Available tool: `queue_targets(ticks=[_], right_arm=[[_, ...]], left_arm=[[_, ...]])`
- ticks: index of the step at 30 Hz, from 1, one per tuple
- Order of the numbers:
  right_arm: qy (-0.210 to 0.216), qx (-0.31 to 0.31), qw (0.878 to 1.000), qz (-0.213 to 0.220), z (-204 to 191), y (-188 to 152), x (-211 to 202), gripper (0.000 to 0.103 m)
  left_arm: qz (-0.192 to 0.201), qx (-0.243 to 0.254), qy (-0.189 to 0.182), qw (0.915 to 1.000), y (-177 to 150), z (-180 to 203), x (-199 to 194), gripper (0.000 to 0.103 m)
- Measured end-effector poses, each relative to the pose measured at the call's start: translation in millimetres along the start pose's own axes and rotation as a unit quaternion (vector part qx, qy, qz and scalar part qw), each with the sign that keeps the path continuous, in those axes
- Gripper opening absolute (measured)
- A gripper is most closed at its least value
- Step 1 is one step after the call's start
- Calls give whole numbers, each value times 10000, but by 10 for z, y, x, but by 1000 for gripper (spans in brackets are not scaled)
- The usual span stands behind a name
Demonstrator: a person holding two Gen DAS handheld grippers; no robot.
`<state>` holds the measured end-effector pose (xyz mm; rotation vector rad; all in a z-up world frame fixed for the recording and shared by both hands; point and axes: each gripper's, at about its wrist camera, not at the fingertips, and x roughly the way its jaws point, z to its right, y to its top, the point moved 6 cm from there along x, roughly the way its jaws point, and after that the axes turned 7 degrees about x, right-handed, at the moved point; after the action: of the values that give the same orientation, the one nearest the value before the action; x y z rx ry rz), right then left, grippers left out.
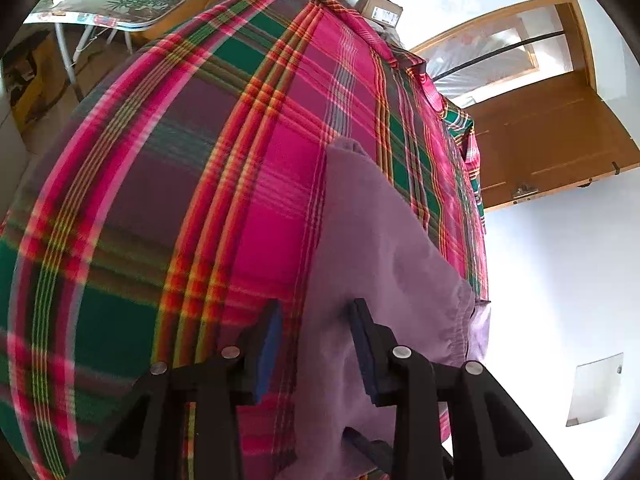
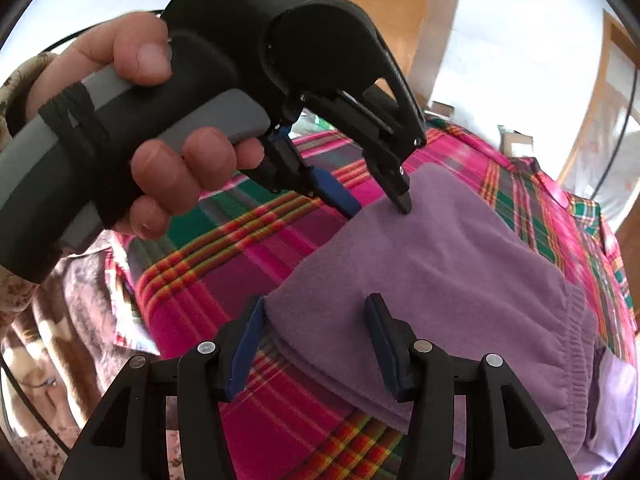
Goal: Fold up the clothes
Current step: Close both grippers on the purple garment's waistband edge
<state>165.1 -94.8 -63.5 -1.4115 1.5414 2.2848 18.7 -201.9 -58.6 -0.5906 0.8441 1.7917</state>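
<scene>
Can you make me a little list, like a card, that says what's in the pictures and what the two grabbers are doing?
Garment: purple fleece garment, folded, ribbed hem at one end
Lying on: pink, green and orange plaid cloth
Left gripper: open, jaws either side of the garment's edge
Right gripper: open, jaws around the garment's near corner
Hand: holding the left gripper's handle
Background: wooden door, cardboard box, cluttered table
Fold progress: cannot tell

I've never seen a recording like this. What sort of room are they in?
Probably a lived-in home: a plaid cloth under a purple garment, a wooden door, and a cluttered folding table with boxes.
</scene>
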Motion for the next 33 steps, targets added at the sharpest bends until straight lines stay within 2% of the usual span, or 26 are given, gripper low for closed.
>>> queue_targets(ticks=[6, 10, 13, 15, 17, 20, 21, 25, 30, 33], right_arm=[[17, 147, 9999, -13, 49, -5, 21, 53], [38, 180, 9998, -16, 71, -13, 22, 51], [26, 302, 9995, 51, 131, -10, 18, 39], [14, 344, 9994, 50, 169, -3, 22, 30], [6, 376, 9993, 54, 198, 7, 18, 27], [-1, 376, 9992, 102, 219, 36, -15, 23], [-2, 371, 9992, 123, 225, 47, -28, 22], [36, 411, 9989, 211, 228, 121, -39, 21], [158, 423, 9985, 323, 222, 195, -82, 20], [325, 381, 9980, 374, 157, 236, -90, 20]], left_arm=[[-58, -12, -235, 9997, 158, 76, 155, 36], [-32, -215, -434, 9988, 296, 64, 239, 36], [3, -131, -499, 9987, 358, 81, 277, 36], [19, -38, -558, 9984, 352, 105, 297, 30], [24, -46, -609, 9981, 354, 111, 316, 28], [79, -84, -695, 9975, 366, 133, 273, 17], [117, -23, -704, 9974, 369, 162, 244, 14], [281, 201, -626, 9974, 397, 293, 156, 11], [437, 230, -633, 9968, 403, 324, 1, 11], [497, 186, -487, 9974, 404, 247, -90, 11]])
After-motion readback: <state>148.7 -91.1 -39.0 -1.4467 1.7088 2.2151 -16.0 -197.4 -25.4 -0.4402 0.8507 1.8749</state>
